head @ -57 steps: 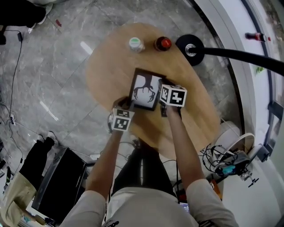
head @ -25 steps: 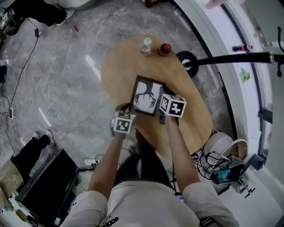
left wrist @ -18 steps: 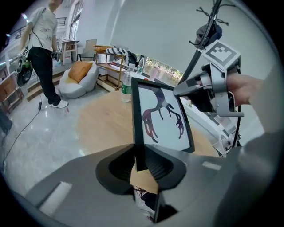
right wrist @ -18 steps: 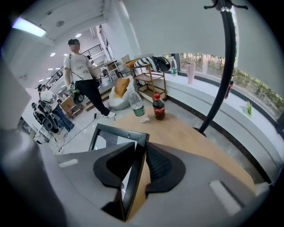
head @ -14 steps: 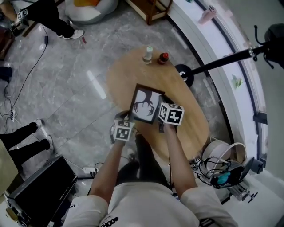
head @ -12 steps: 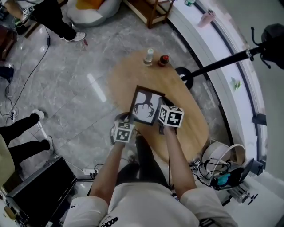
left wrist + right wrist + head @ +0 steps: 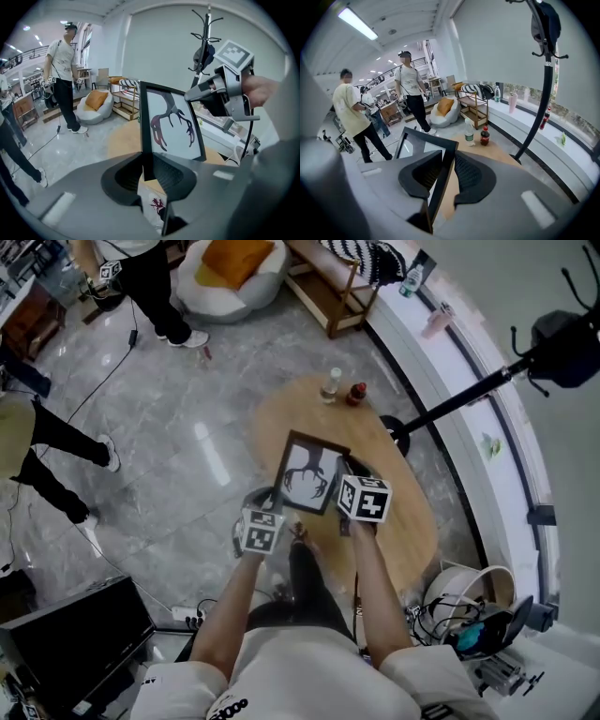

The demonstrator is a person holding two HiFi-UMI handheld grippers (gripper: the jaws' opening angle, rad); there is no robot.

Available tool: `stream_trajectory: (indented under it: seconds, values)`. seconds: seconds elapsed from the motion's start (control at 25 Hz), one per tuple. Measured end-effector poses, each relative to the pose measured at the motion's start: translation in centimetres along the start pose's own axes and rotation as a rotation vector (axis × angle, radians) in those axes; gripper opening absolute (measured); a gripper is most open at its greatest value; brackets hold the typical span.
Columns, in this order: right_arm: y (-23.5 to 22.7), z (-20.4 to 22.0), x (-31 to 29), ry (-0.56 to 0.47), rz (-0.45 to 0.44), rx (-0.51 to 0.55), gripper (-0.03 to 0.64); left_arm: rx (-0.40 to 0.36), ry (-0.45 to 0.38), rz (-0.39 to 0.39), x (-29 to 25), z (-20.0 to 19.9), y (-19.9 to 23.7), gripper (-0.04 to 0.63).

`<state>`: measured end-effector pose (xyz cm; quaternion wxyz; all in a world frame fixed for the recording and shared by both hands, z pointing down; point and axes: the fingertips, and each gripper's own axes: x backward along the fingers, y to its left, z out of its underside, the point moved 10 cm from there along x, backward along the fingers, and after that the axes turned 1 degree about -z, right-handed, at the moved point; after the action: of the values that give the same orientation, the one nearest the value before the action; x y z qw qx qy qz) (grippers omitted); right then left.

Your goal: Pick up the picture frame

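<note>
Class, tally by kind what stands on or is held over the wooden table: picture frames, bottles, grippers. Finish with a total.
Picture frames: 1, the picture frame
Bottles: 2, the clear bottle and the red-capped bottle
Grippers: 2, the left gripper and the right gripper
Total: 5

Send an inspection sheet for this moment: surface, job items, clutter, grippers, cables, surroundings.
Surface: oval wooden table, mostly bare.
Job's things: picture frame with an antler print, held up above the table, gripped at two opposite edges.
Clutter: clear bottle and red-capped dark bottle, upright side by side at the table's far end.
Grippers: left gripper shut on the frame's edge; right gripper shut on the opposite edge.
Cables: tangled bundle on the floor by the table's near end; thin cable running across the floor.
Surroundings: coat stand, beanbag, wooden shelf, bystanders.
</note>
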<state>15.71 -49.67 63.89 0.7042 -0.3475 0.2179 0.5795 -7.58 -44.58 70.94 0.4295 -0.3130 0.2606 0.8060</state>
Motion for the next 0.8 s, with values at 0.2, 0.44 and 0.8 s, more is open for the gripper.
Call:
stream_trajectory:
  seconds: [0.2, 0.44, 0.8]
  values:
    - [3.5, -1.1, 3.7, -0.065, -0.040, 0.064, 0.092, -0.015, -0.065, -0.046, 5.0, -0.4, 0.3, 0.077]
    - [6.8, -2.6, 8.2, -0.143, -0.076, 0.135, 0.092, -0.025, -0.198, -0.095, 9.2, -0.7, 0.3, 0.077]
    - [10.3, -4.6, 16.0, -0.293, -0.131, 0.202, 0.092, -0.068, -0.332, -0.165, 17.3, -2.9, -1.3, 0.077]
